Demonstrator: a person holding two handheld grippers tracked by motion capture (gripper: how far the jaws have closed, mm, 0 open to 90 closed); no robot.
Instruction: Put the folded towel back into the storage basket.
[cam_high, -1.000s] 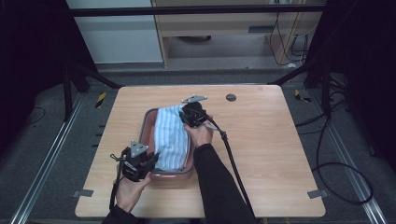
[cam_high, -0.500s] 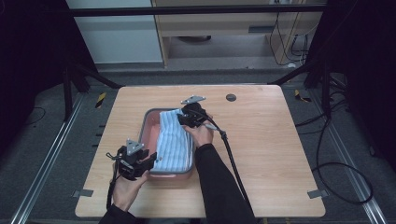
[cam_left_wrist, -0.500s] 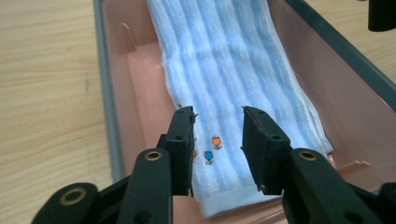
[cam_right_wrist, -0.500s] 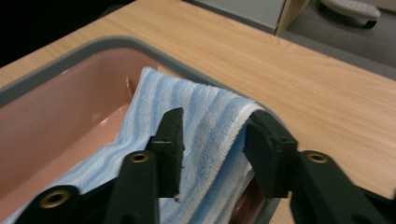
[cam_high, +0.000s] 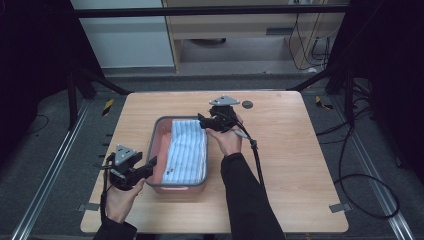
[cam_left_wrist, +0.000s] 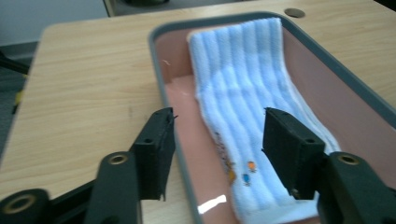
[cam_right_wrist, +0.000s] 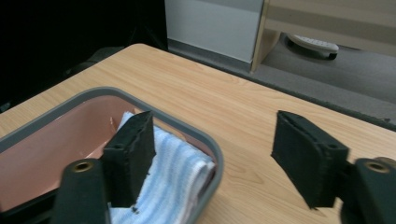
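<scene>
The towel (cam_high: 187, 150) is pale blue with white stripes (small orange-and-blue marks near one end) — its tray (cam_high: 159, 145) pink inside, grey-rimmed.

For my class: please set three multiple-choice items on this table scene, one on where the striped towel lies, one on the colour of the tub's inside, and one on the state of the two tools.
1. Where does the striped towel lie?
A. In the tub
B. On the bare table
C. On the floor

2. What colour is the inside of the tub?
A. Green
B. Pink
C. Yellow

3. How do the left tool and right tool stand?
A. Both clamp the towel
B. Only the left clamps the towel
C. Both open, holding nothing

Answers:
1 A: the towel rests within the grey rim.
2 B: the walls show pink beside the towel.
3 C: both tools' jaws have just been opening, and they stand apart off the cloth.
</scene>
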